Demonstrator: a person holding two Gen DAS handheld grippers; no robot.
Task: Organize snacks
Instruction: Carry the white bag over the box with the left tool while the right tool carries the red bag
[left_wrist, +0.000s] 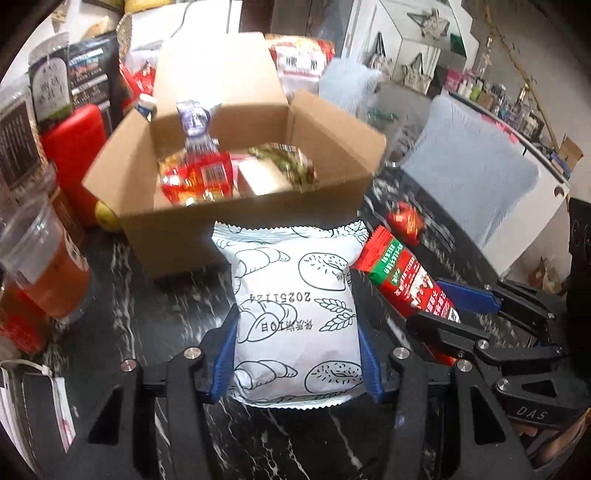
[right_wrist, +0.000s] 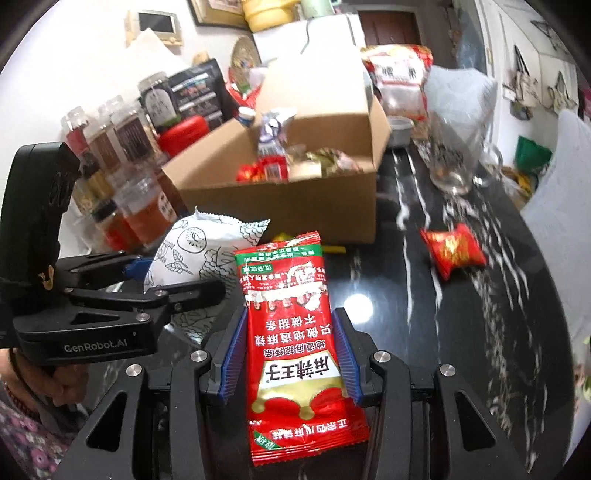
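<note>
Left wrist view: left gripper (left_wrist: 297, 345) clamps the white bread packet (left_wrist: 295, 314) before the cardboard box (left_wrist: 236, 225); right gripper (right_wrist: 290, 350) pinches the red spicy-strip packet (right_wrist: 295, 343); bare marble tabletop (right_wrist: 480, 332) lies rightward around a red candy (right_wrist: 452, 253).

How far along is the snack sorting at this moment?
Done: several snacks already lie in the cardboard box. In hand: the left hand-held gripper is shut on the white bread packet, and the right hand-held gripper is shut on the red spicy-strip packet. Left: both packets must go in, and a small red candy lies loose on the table.
</note>
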